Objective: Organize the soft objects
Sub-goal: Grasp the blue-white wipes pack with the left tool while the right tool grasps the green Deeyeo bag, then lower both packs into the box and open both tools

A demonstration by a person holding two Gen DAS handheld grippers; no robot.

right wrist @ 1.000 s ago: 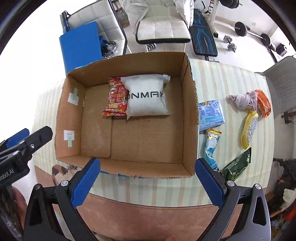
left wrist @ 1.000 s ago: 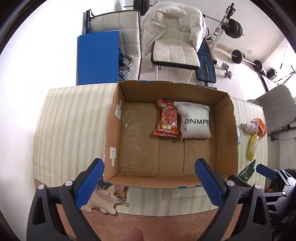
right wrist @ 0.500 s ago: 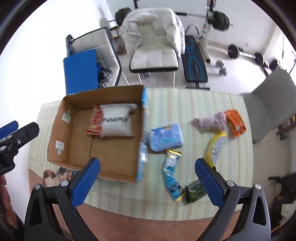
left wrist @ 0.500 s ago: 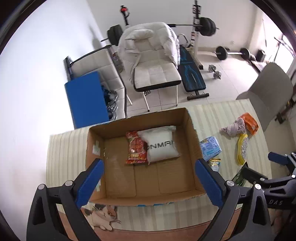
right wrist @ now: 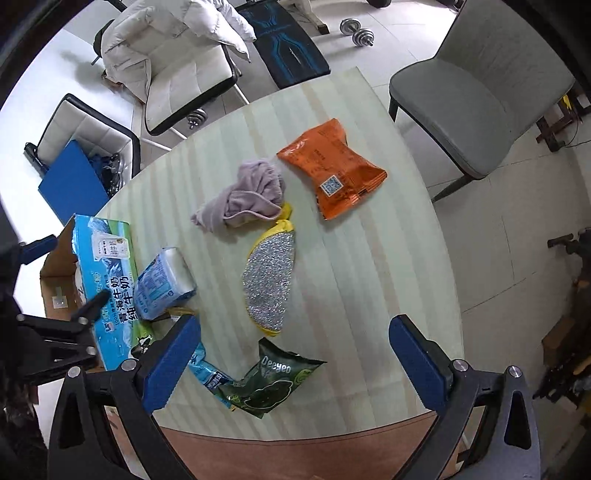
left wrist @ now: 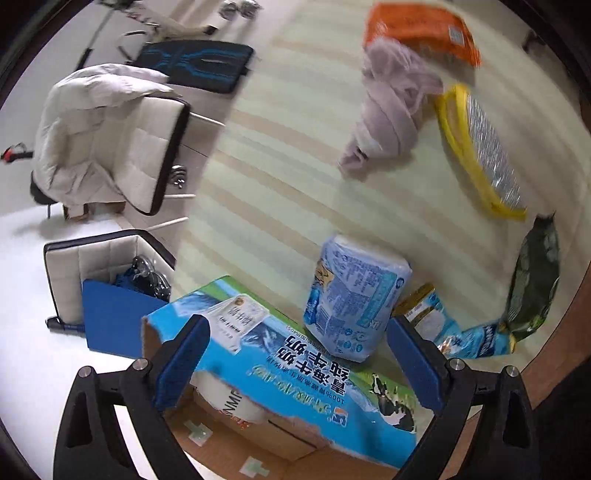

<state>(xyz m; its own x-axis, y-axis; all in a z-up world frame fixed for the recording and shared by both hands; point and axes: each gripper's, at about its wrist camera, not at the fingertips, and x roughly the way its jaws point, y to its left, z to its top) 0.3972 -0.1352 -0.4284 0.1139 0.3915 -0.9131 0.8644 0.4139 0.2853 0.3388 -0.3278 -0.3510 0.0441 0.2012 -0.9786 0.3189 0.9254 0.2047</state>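
Soft items lie on the striped table: a blue tissue pack (right wrist: 163, 283) (left wrist: 354, 299) beside the cardboard box (right wrist: 103, 284) (left wrist: 295, 373), a lilac cloth (right wrist: 247, 192) (left wrist: 391, 107), an orange packet (right wrist: 332, 166) (left wrist: 417, 29), a yellow-edged silver scrubber (right wrist: 269, 280) (left wrist: 484, 151), a dark green snack bag (right wrist: 266, 384) (left wrist: 532, 273) and a blue-gold sachet (right wrist: 207, 373) (left wrist: 454, 332). A white pouch (left wrist: 229, 402) lies inside the box. My left gripper (left wrist: 299, 365) is open above the box wall. My right gripper (right wrist: 295, 362) is open above the green bag.
A grey chair (right wrist: 480, 81) stands at the table's far right. A white chair with a padded jacket (right wrist: 173, 48), a blue panel (right wrist: 70, 184) and dumbbells (right wrist: 356, 33) are on the floor beyond. The table's brown front edge (right wrist: 295, 454) is near.
Both grippers swung right, away from over the box toward the loose items. The left view now sees the box's printed outer wall; the right view centres on the scrubber and green bag.
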